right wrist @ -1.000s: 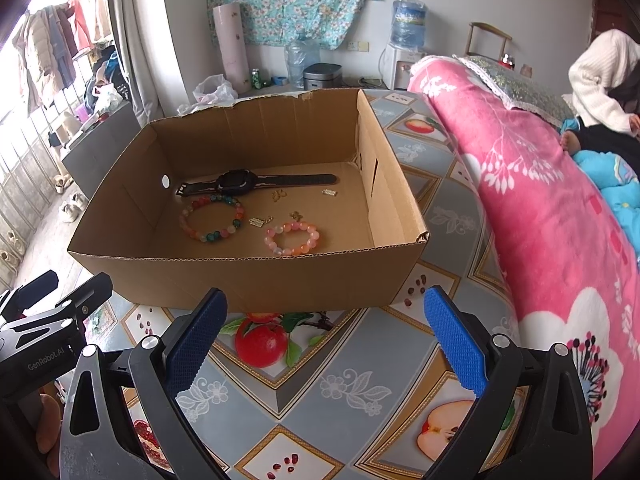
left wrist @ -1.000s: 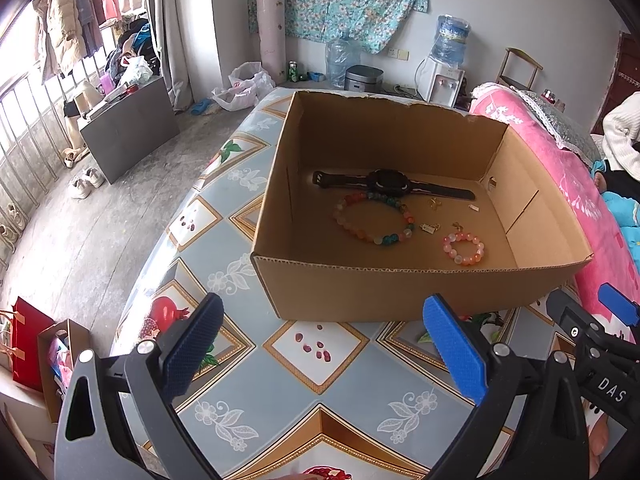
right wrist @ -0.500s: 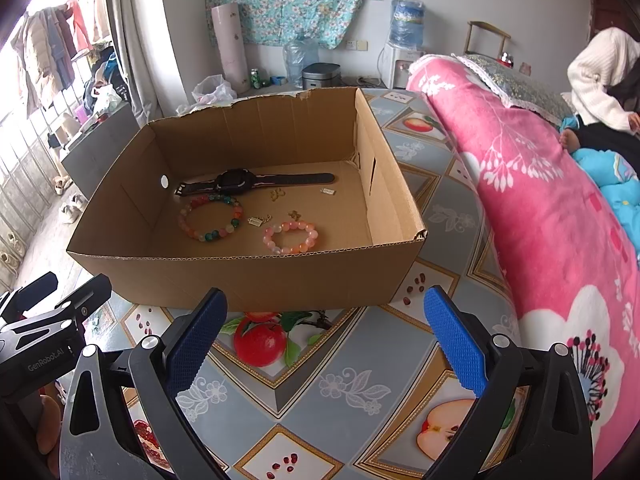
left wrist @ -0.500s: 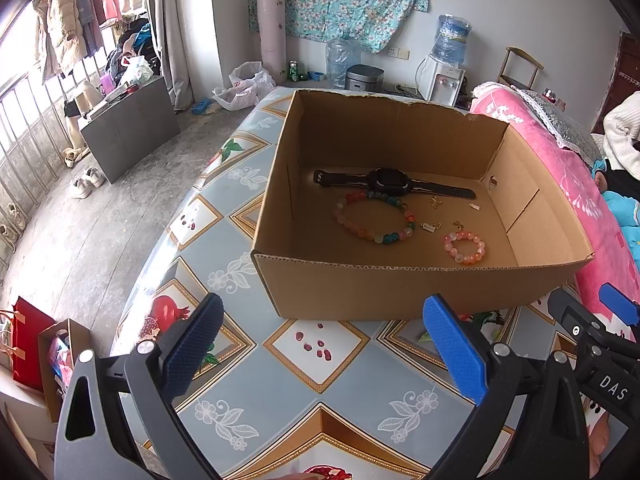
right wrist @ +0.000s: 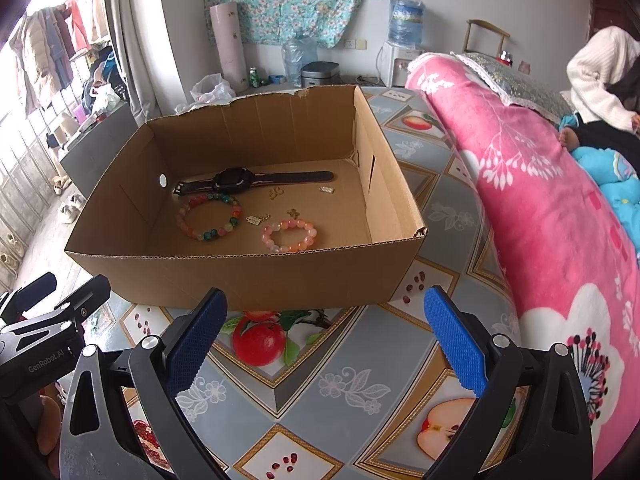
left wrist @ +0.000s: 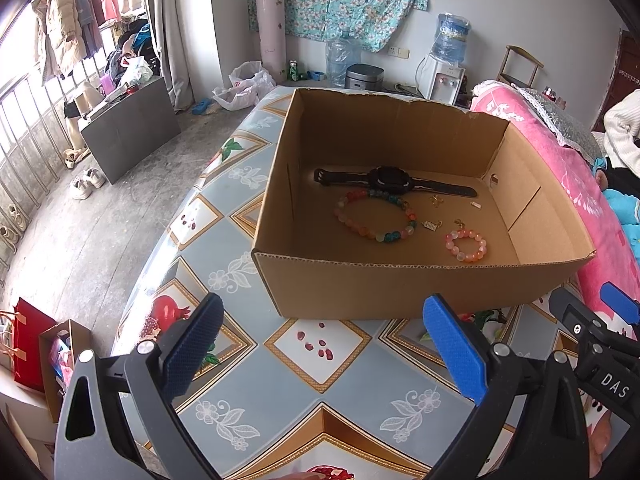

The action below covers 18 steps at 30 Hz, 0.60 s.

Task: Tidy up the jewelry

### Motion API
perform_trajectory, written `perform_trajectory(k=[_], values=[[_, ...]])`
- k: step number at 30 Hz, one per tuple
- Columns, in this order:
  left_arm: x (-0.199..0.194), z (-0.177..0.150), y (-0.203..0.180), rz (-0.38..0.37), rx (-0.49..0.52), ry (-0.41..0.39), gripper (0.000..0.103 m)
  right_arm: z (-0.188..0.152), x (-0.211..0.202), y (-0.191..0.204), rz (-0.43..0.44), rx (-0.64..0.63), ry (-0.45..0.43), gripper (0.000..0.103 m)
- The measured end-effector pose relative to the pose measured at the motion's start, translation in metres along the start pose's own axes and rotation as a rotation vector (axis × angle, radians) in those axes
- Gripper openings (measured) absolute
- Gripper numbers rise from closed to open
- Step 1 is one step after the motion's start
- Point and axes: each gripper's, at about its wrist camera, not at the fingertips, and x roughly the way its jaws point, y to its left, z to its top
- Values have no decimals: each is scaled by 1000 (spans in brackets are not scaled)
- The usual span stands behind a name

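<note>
Almost nothing is seen to have changed over the last second: only a slight drift of both views. The left gripper [left wrist: 320, 344] and right gripper [right wrist: 326, 340] are held spread and empty above the patterned tabletop [left wrist: 248, 368], short of the cardboard box [left wrist: 400, 284]. Inside lie the black watch [left wrist: 390, 178], the multicoloured bead bracelet [left wrist: 376, 216], the pink bead bracelet [left wrist: 466, 245] and some small gold charms [left wrist: 432, 224] (all apart, in loose rows). This fits either jewelry already arranged or still awaiting sorting.

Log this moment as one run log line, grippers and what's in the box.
left gripper: open, empty | right gripper: open, empty | cardboard box: watch, two bead bracelets, small charms | phase: before first grasp
</note>
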Motion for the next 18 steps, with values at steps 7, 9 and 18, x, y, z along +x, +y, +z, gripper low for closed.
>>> perform_trajectory(k=[7,9,18], values=[[1,-2,2,2,0,0,98,-2,-1,1,-1,5,-1,95],[0,-2,2,5,0,0,98,-2,-1,1,-1,6,-1,95],[0,-4,3,6,0,-1,98,-2,-1,2,-1,7,2,95]])
